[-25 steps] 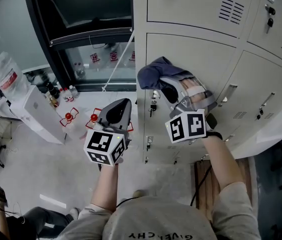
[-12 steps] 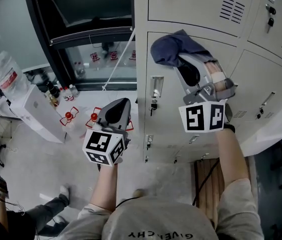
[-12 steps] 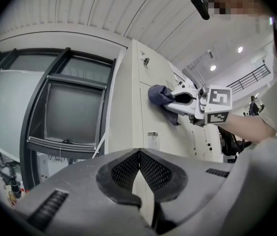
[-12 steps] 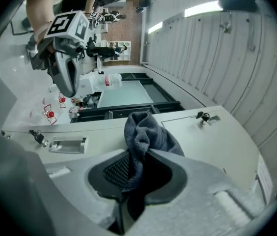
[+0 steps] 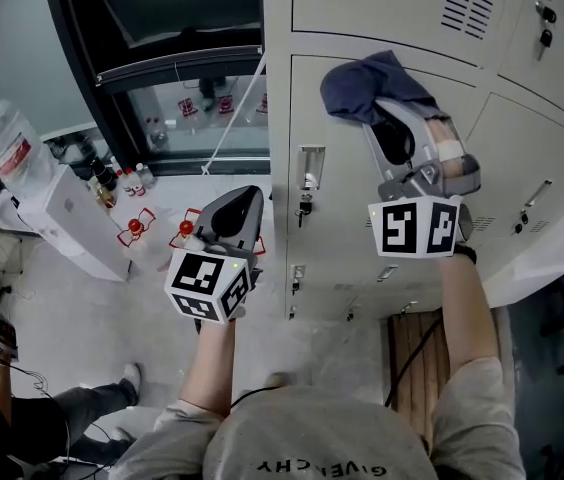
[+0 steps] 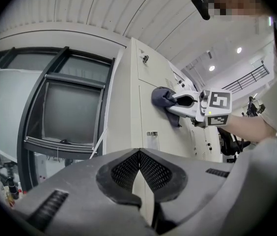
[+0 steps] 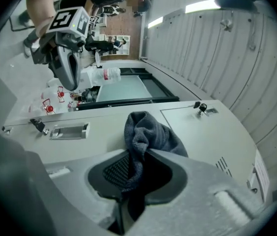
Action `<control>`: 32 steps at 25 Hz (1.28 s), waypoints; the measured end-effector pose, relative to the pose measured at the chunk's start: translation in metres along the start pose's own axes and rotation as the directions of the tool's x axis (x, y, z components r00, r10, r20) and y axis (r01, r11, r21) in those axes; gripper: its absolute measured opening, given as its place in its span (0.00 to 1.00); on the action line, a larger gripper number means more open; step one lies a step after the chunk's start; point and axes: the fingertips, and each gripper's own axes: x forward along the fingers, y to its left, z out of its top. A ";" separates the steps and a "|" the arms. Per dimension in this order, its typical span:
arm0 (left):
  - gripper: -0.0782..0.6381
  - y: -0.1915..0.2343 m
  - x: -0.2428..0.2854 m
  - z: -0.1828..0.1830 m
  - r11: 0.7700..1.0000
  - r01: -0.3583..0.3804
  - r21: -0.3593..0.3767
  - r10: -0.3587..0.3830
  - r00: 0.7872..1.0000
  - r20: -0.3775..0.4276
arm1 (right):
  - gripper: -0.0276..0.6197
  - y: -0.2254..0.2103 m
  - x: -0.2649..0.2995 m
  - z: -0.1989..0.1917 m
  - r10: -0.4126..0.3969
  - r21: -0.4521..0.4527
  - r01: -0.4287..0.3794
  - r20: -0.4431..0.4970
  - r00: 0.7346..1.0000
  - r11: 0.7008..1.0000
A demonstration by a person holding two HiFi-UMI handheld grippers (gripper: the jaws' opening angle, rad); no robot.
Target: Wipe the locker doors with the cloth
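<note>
A dark blue-grey cloth (image 5: 365,85) is bunched against the upper part of a beige locker door (image 5: 337,198). My right gripper (image 5: 380,120) is shut on the cloth and holds it to the door, above and to the right of the recessed handle (image 5: 309,167). The right gripper view shows the cloth (image 7: 148,131) pinched between the jaws of the right gripper (image 7: 137,157). My left gripper (image 5: 245,200) is shut on nothing and hangs left of the lockers, over the floor. In its own view the left gripper (image 6: 138,154) points at the locker corner, with the cloth (image 6: 161,98) beyond.
More locker doors (image 5: 522,158) with vents and keys run to the right. A dark-framed glass door (image 5: 162,68) stands left of the lockers. A white cabinet (image 5: 67,223), a plastic bag (image 5: 12,143) and bottles (image 5: 112,178) sit at the left. A wooden pallet (image 5: 417,353) lies by the locker base.
My right gripper has carried the cloth up and to the right across the locker door, from beside the handle to the door's upper part. The left gripper has barely moved.
</note>
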 end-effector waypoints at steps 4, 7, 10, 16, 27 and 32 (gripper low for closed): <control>0.11 -0.004 0.006 -0.001 1.000 0.013 0.001 -0.013 1.000 -0.002 | 0.14 0.040 -0.001 0.006 0.071 -0.041 -0.071 0.000 0.997 0.997; 0.11 -0.005 0.008 -0.004 1.000 0.017 -0.001 -0.017 1.000 -0.007 | 0.14 0.067 -0.004 0.006 0.118 -0.040 -0.118 -0.002 0.993 0.992; 0.11 -0.004 0.009 -0.010 1.000 0.017 -0.006 -0.017 1.000 -0.017 | 0.14 0.093 -0.006 0.008 0.159 -0.061 -0.160 -0.007 0.987 0.985; 0.11 0.000 0.009 -0.020 1.000 0.013 -0.026 -0.014 0.999 -0.033 | 0.14 0.141 -0.014 0.003 0.232 -0.056 -0.233 -0.027 0.972 0.971; 0.11 0.009 0.001 -0.037 0.999 -0.017 -0.033 0.015 0.998 -0.063 | 0.13 0.206 -0.032 -0.017 0.312 0.044 -0.310 -0.066 0.948 0.950; 0.11 0.014 -0.003 -0.048 0.998 -0.033 -0.047 0.029 0.996 -0.079 | 0.13 0.223 -0.039 -0.026 0.323 0.124 -0.312 -0.083 0.943 0.942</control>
